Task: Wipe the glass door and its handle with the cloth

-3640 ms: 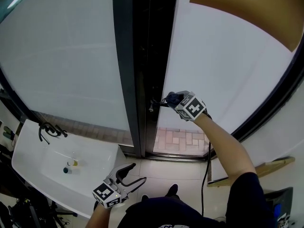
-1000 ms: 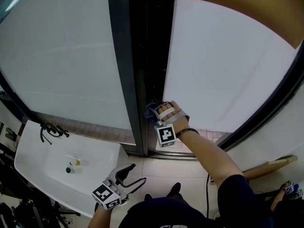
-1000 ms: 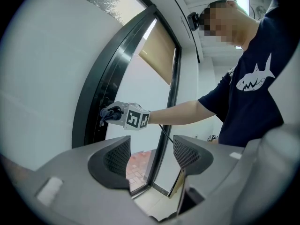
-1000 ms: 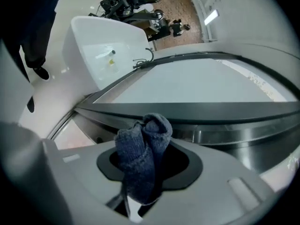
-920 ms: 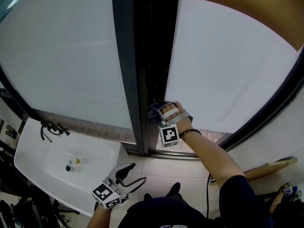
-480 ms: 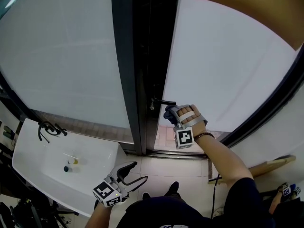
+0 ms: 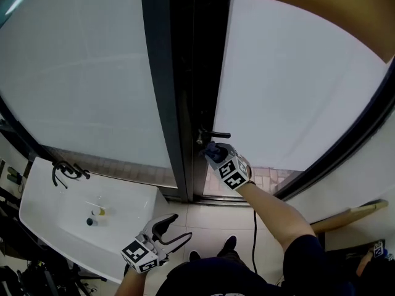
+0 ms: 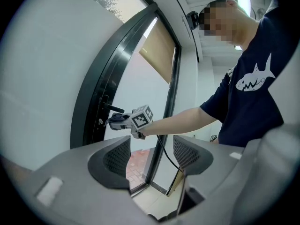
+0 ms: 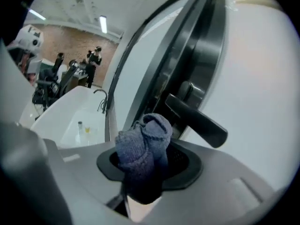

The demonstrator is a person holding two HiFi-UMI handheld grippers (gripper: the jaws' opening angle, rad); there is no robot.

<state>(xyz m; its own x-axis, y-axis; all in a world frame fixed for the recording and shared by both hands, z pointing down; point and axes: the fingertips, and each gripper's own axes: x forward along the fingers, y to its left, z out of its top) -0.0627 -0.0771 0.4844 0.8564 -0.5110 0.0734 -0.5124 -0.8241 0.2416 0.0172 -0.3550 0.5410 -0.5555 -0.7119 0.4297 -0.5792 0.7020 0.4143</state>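
The frosted glass door (image 7: 290,97) stands in a dark frame, with a black lever handle (image 7: 214,134) at its left edge. My right gripper (image 7: 215,153) is shut on a bunched blue cloth (image 7: 212,150) and sits just below the lever. In the right gripper view the cloth (image 9: 143,144) bulges out of the right gripper (image 9: 149,165), close under the handle (image 9: 197,121); I cannot tell if they touch. My left gripper (image 7: 176,227) hangs low by my body, open and empty. The left gripper (image 8: 151,153) looks toward the handle (image 8: 114,108).
A white sink counter (image 7: 62,227) with a black tap (image 7: 65,170) and small bottles (image 7: 92,213) stands at lower left. A cable (image 7: 254,227) hangs from my right arm. A wooden board (image 7: 345,217) leans at right, and a tan blind (image 7: 321,11) shows at top right.
The right gripper with the cloth swung from the door edge rightward under the lever, then came back left to sit just beneath it. The left gripper has stayed still.
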